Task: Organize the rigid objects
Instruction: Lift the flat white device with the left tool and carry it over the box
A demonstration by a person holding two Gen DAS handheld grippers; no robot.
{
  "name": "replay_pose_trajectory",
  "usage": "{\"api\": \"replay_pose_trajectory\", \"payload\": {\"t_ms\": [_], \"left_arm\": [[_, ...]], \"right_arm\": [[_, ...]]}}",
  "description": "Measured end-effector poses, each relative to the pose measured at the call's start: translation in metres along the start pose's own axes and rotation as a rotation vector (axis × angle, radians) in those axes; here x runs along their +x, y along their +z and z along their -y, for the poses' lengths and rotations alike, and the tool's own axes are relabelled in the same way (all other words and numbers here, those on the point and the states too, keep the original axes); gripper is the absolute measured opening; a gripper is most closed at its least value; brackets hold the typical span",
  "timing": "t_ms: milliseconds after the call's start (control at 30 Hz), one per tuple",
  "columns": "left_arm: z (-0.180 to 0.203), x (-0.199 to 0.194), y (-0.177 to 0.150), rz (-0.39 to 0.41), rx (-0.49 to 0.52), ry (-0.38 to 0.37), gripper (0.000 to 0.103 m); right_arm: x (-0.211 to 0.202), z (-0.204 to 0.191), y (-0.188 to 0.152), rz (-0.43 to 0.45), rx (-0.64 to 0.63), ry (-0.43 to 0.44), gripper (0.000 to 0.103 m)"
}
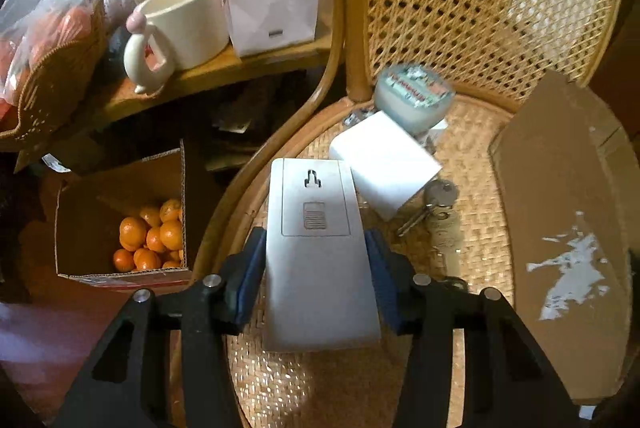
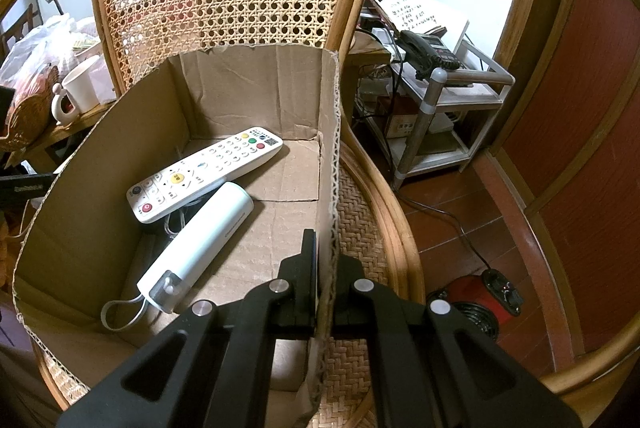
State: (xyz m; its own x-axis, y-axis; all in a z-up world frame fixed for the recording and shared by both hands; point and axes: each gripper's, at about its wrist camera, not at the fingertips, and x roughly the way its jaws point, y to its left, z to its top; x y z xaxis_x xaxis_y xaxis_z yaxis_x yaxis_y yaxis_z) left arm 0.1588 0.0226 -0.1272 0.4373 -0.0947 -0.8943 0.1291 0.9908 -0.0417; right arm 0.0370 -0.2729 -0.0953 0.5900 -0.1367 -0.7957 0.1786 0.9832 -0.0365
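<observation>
From the left wrist, the left claw (image 1: 316,268) clamps a grey device (image 1: 316,240) by its long edges above the chair seat (image 1: 472,260); lift straight, clearing the keys (image 1: 434,202) at two o'clock. From the right wrist, the right claw (image 2: 326,268) pinches the cardboard box (image 2: 256,88) wall, steadying it for the drop beside the remote (image 2: 204,172) at ten o'clock.

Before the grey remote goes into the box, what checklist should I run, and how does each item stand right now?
1. Left claw grips the grey remote, blue pads on both sides: ok.
2. Remote off the woven chair seat: cannot tell.
3. Right claw pinches the cardboard box wall, steadying it: ok.
4. Bare floor left in the box beside the white remote and white tube: ok.
5. Keys and white block not touching the remote: cannot tell.
</observation>
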Motion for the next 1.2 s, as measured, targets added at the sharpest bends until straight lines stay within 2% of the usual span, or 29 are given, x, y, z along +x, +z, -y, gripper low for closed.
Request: {"api": "replay_pose_trajectory", "payload": {"t_ms": [267,500,700,967,1200], "left_arm": [[0.009,-0.031,-0.007,0.064,0.025,-0.047,0.048],[0.034,-0.084,-0.007,0.228,0.062,-0.078,0.048],[0.073,-0.123,-0.005,0.35,0.104,-0.1,0.048],[0.12,-0.145,-0.008,0.408,0.17,-0.146,0.048],[0.151,-0.137,-0.015,0.362,0.211,-0.23,0.049]], "right_arm": [[0.0,0.0,0.0,0.0,0.002,0.001,0.005],[0.0,0.001,-0.001,0.001,-0.001,0.0,0.005],[-0.001,0.002,-0.001,0.004,-0.001,-0.002,0.005],[-0.002,0.001,-0.002,0.006,0.005,-0.011,0.005],[-0.004,0.002,-0.003,0.006,0.004,-0.012,0.005]]}}
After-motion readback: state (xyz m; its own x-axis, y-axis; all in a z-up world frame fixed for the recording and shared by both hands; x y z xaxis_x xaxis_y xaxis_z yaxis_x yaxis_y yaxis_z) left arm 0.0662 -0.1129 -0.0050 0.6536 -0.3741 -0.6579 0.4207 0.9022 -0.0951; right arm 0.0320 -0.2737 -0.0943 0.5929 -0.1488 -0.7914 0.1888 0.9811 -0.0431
